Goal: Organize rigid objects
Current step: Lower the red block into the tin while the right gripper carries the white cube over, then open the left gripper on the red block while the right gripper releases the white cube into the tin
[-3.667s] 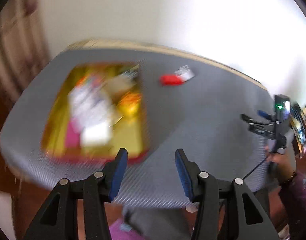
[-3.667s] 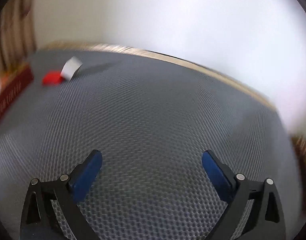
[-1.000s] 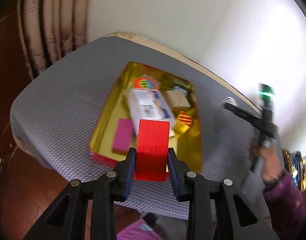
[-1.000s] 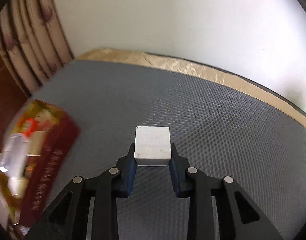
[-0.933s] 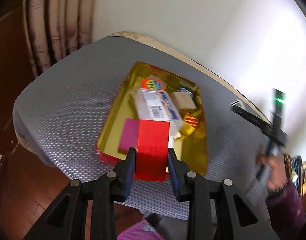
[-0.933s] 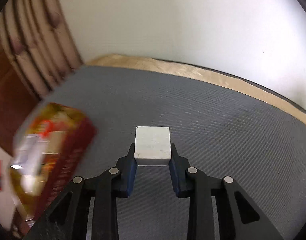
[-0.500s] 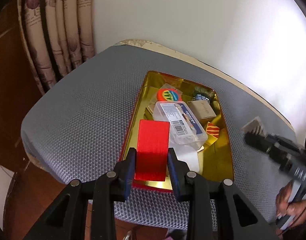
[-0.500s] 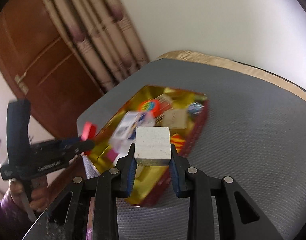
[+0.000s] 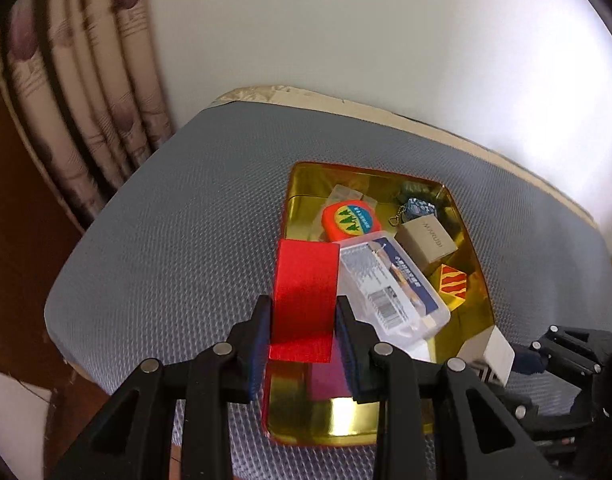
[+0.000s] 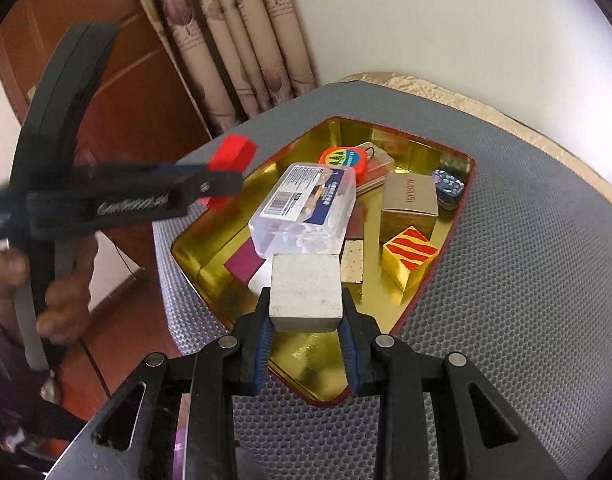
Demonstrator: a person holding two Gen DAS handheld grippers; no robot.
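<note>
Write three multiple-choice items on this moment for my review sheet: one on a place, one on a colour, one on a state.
1. Where does the clear plastic case lie?
A. in the gold tin
B. on the grey mat
C. on the floor

2. What colour is the block in the left tool?
A. white
B. red
C. blue

3. How is the right tool?
A. open and empty
B. shut on the white block
C. shut on the clear case

Key:
1 A, it sits inside the gold tin.
2 B, the red block shows between the pads.
3 B, both pads press the white block.
</note>
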